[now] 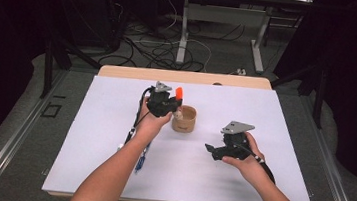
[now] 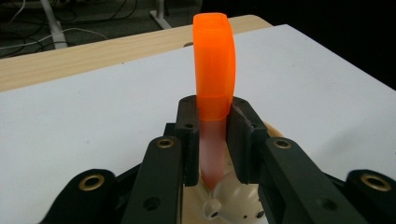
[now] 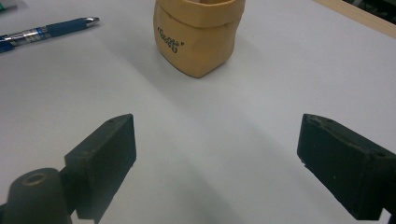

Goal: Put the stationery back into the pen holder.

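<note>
The tan holder (image 1: 184, 120) sits mid-table on the white sheet (image 1: 87, 136), just beside and below my left gripper (image 1: 172, 106), whose jaws are clamped on an orange-capped marker (image 2: 213, 79) standing upright between the pads, cap above them and pale barrel pointing down toward the holder's mouth. My right gripper (image 1: 207, 147) rests well apart, jaws spread wide with nothing between them; facing it, the holder bears dark lettering (image 3: 170, 40) I cannot read, and a blue pen (image 3: 44, 30) lies off to one side
</note>
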